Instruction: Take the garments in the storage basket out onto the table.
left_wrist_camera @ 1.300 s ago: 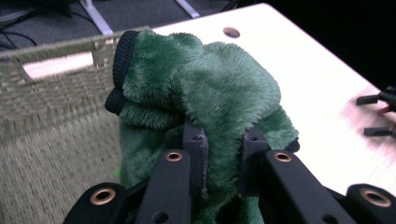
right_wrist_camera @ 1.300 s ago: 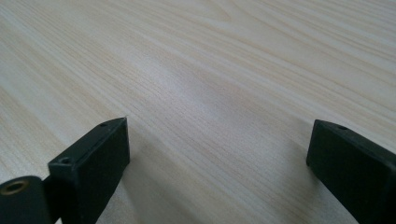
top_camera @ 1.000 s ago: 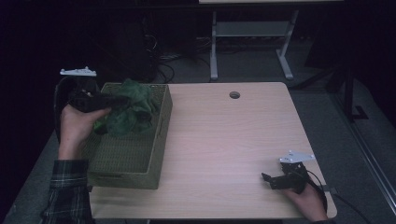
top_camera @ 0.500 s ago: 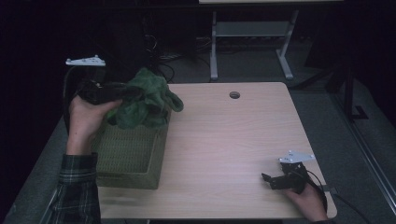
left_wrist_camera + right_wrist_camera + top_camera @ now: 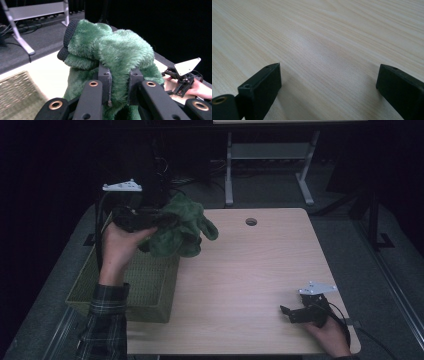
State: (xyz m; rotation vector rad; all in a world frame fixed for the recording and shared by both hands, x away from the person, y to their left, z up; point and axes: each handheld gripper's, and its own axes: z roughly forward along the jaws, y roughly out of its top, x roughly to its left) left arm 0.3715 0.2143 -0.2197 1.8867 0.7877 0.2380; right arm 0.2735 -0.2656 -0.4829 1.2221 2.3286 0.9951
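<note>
Green fleece — a fuzzy, crumpled garment (image 5: 180,227) with a dark ribbed cuff — hangs in your left gripper (image 5: 167,220), above the far right corner of the olive woven basket (image 5: 145,290) and already partly over bare tabletop. In the left gripper view the two black jaws are clamped on a thick fold of the plush (image 5: 112,57), which bulges up and over the pads (image 5: 106,80); most of the bulk droops right and down from the grip, so the bundle's long axis runs roughly left to right across the scene.

Your right gripper (image 5: 290,312) rests at the near right edge of the pale wooden table (image 5: 260,270), well apart from the cloth, jaws spread wide with nothing between them — the right gripper view looks along plain wood grain (image 5: 324,50).

The relation that matters: the open tabletop lies to the right of the held cloth, and your left hand (image 5: 117,247) is by far the nearer one. My reading is that a set-down on the table comes next. Watch the basket's right wall under the trailing fleece; the small round cable hole (image 5: 251,222) at the far edge sits clear of the path.
</note>
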